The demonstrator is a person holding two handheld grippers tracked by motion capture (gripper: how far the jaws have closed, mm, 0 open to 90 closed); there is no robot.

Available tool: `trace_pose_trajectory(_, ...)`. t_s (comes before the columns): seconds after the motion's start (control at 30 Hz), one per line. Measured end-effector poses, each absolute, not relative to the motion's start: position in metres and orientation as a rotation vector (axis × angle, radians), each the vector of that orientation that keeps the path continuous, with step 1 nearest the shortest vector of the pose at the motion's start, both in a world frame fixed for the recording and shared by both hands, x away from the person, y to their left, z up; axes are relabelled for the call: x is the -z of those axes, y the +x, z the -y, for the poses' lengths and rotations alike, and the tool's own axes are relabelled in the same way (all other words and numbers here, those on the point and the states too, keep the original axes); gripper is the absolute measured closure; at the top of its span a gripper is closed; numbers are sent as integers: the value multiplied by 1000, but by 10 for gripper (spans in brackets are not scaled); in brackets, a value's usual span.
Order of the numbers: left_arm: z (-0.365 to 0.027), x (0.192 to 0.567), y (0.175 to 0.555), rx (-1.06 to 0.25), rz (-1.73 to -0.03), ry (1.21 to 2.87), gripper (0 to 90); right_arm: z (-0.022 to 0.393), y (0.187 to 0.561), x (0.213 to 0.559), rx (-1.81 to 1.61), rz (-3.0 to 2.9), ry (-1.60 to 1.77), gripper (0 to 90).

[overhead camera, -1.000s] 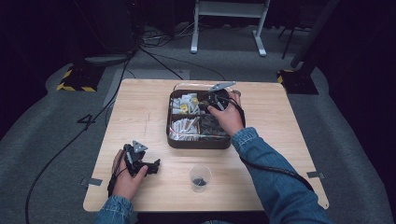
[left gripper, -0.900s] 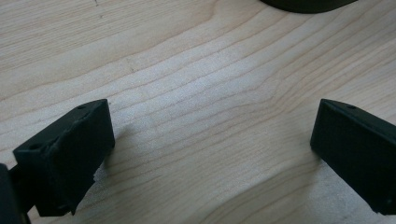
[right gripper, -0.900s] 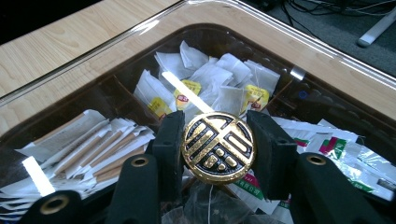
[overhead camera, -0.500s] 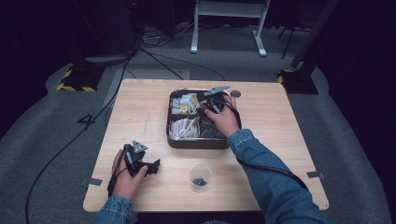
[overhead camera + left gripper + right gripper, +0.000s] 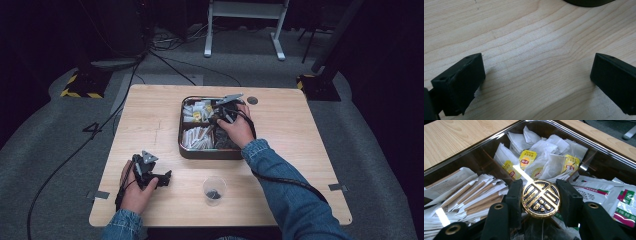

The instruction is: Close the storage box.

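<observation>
Right gripper [image 5: 541, 195] is clamped on a round gold-and-black knob [image 5: 541, 198], one black jaw pressed against each side of it, and from its own view the knob seems to sit at the centre of the box where the dividers meet, though what it is fixed to is hidden. In the high view this gripper [image 5: 223, 116] hangs over the dark compartment box [image 5: 181, 135], which stands near the tabletop's far edge, about midway along it. Behind the knob lie white tea bags with yellow tags [image 5: 541, 155]; to one side is a stack of long paper sachets [image 5: 471, 195], to the other flat packets printed in green and pink [image 5: 621, 202].

Left gripper [image 5: 151, 175] rests near the tabletop's [image 5: 150, 115] near left corner, its jaws spread wide with only bare wood [image 5: 536, 57] between them. A clear plastic cup [image 5: 214, 190] with something dark in it stands by the near edge, between the two forearms.
</observation>
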State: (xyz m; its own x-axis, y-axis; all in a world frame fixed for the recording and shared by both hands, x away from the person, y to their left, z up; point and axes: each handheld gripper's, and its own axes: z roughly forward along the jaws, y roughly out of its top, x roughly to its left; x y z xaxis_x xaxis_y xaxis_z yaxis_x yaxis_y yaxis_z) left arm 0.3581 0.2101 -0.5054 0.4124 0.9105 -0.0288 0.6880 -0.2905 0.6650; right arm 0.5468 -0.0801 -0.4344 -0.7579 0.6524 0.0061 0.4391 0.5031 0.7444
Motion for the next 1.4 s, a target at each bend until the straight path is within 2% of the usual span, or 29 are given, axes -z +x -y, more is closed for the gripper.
trace_pose_trajectory(1.07, -210, 505, 358, -481, -1352, 2070, 0, 79, 548, 439, -1126, -2447, 936, 588)
trace_pose_trajectory(1.4, -210, 506, 358, -480, -1350, 2070, 0, 88, 548, 435, -1205, -2401, 988, 476)
